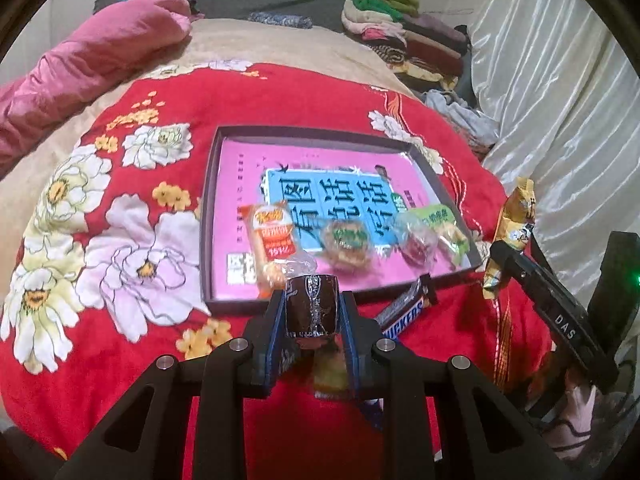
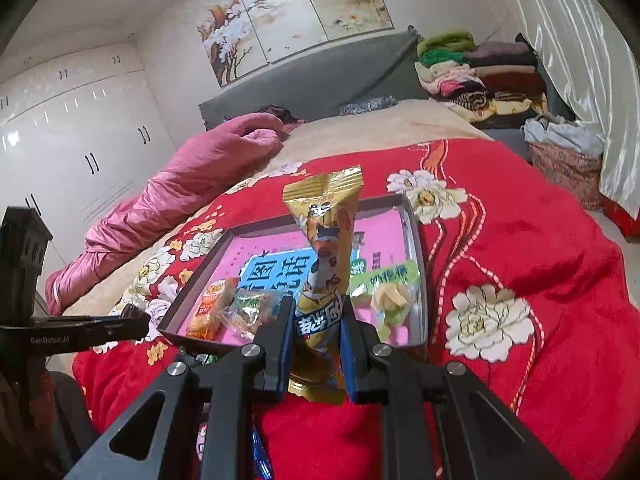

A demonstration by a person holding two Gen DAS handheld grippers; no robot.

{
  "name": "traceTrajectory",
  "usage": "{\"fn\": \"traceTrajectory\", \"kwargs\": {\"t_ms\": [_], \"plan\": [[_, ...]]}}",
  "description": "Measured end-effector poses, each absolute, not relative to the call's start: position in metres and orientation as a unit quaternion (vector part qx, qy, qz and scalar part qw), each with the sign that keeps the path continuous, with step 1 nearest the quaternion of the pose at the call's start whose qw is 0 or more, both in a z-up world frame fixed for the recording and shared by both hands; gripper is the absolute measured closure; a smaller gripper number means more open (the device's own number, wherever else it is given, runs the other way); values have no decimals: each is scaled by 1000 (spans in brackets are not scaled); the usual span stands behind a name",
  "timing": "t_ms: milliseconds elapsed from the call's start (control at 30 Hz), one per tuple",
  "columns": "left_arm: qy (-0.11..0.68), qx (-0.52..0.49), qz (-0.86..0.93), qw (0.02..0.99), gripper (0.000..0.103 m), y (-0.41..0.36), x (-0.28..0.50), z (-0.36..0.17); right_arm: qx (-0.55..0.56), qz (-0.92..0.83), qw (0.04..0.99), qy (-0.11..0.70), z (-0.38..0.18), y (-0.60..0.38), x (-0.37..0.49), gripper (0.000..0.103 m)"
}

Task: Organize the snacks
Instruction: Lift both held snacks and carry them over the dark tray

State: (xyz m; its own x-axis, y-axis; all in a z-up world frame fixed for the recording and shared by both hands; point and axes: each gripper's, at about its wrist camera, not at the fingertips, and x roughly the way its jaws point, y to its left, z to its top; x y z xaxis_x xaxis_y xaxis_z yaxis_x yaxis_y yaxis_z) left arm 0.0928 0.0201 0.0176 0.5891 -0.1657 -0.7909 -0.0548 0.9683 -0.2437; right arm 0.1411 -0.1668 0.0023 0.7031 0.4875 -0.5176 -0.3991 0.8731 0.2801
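Note:
My left gripper (image 1: 311,312) is shut on a dark brown foil-wrapped snack (image 1: 311,307), held above the red blanket just in front of the shallow box (image 1: 208,216). My right gripper (image 2: 316,320) is shut on a tall gold snack packet (image 2: 325,256), which stands upright over the box's near edge (image 2: 176,330); the same gold packet (image 1: 514,220) shows at the right of the left wrist view. Inside the box lie an orange packet (image 1: 272,236), a clear-wrapped cake (image 1: 346,246), a red candy (image 1: 416,246) and a green packet (image 1: 444,224). A Snickers bar (image 1: 404,316) lies in front of the box.
The box rests on a red flowered blanket (image 1: 132,216) spread over a bed. A pink quilt (image 1: 88,60) lies at the far left, folded clothes (image 1: 400,32) are stacked at the far right, and a white curtain (image 1: 560,80) hangs on the right.

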Motion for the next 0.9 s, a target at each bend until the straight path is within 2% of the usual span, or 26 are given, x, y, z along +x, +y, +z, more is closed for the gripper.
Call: {"fn": "traceTrajectory", "kwargs": {"t_ms": [433,900], "plan": [[443,-121,-40,888,76,3,123,21,73,238,925,287,6,-169,150,82],[469,-111,-26,876,76,-2,150,-9,69,234,924,296,-3,-167,172,82]]}}
